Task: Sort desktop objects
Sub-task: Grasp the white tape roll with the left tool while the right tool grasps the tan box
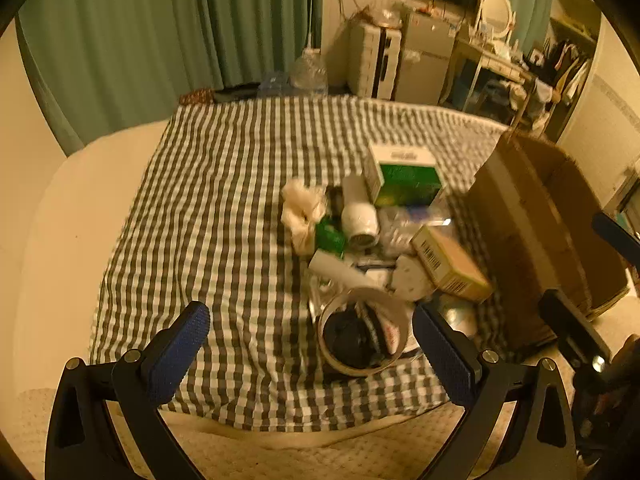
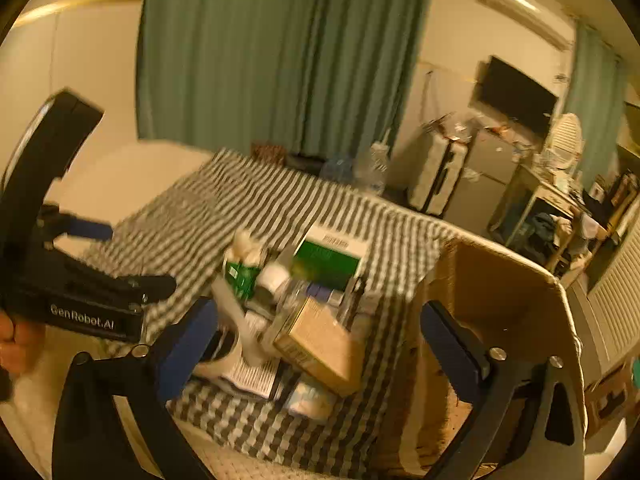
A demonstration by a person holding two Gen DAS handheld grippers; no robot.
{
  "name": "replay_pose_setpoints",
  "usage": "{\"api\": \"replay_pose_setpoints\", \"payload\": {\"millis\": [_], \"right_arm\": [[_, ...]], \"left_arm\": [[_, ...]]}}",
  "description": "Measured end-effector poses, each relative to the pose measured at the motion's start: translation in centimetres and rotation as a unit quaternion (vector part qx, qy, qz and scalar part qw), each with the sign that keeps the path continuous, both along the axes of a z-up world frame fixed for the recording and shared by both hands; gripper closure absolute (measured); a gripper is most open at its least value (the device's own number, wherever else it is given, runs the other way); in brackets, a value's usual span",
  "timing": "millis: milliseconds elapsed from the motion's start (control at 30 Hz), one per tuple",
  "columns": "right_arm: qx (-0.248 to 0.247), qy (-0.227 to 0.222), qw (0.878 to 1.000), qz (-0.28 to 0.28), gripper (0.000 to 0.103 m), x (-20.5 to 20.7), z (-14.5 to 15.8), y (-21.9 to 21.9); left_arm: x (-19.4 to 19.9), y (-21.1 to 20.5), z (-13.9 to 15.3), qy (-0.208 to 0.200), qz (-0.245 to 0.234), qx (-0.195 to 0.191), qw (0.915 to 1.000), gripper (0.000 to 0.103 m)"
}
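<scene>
A heap of desktop objects lies on a checked cloth [image 1: 224, 208]: a green and white box [image 1: 404, 176], a white cylinder [image 1: 359, 216], a tan barcoded box [image 1: 448, 264], a crumpled cream wad [image 1: 304, 212] and a roll of tape [image 1: 362, 332] with dark bits inside. My left gripper [image 1: 312, 344] hangs open above the heap's near end, the tape roll between its blue pads, untouched. My right gripper [image 2: 320, 340] is open too, over the tan box [image 2: 320, 344] and green box [image 2: 332, 260]. The left gripper [image 2: 80, 280] shows at the left of the right wrist view.
An open cardboard box [image 2: 500, 304] stands to the right of the heap, its brown wall [image 1: 532, 216] close to the objects. A quilted bed surface [image 1: 280, 456] lies under the cloth. Green curtains [image 1: 160, 40], bottles [image 1: 308, 68] and cluttered furniture [image 1: 420, 52] stand behind.
</scene>
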State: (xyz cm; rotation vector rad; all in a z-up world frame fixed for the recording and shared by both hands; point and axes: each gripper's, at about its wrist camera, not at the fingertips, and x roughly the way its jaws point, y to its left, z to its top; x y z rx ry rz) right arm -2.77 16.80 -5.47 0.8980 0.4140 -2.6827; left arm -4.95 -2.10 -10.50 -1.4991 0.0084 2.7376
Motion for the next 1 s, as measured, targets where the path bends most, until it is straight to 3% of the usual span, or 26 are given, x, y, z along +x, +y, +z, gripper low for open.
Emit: {"api": "replay_pose_setpoints", "payload": {"millis": [33,100,167,367,600,867,1000], "right_arm": [[0.006,-0.011,1.0,0.005,0.012,-0.3,-0.5,-0.2],[0.025,-0.038,0.999,0.022,0.031,-1.0,-1.8,-0.9],[0.05,-0.059,0.996,0.038,0.035,-1.4,-3.0,-1.7],[0.099,-0.091,0.989,0.063,0.035,-2.4,-6.4,-3.3],[0.143,-0.132,0.98,0.039,0.035,-5.6,-9.8,-2.6],[0.164,-0.138,0.976,0.032,0.036,-8.6,-11.5,-2.6],[0.15,-0.148,0.977,0.029,0.036,-10.0,-12.1,-2.2]], "left_arm": [[-0.1,-0.1,-0.5,-0.008,0.001,-0.001,1.0,0.0],[-0.3,0.1,-1.2,-0.025,0.0,0.003,0.9997,0.0],[-0.5,0.1,-1.5,-0.033,-0.003,0.01,0.9994,0.0],[-0.9,1.0,-2.7,-0.052,-0.016,0.007,0.9985,0.0],[-1.5,1.9,-4.5,-0.088,-0.04,0.015,0.9952,0.0],[-3.0,3.0,-8.0,-0.154,-0.067,0.016,0.9856,0.0],[-4.2,3.3,-9.6,-0.185,-0.066,0.019,0.9802,0.0]]}}
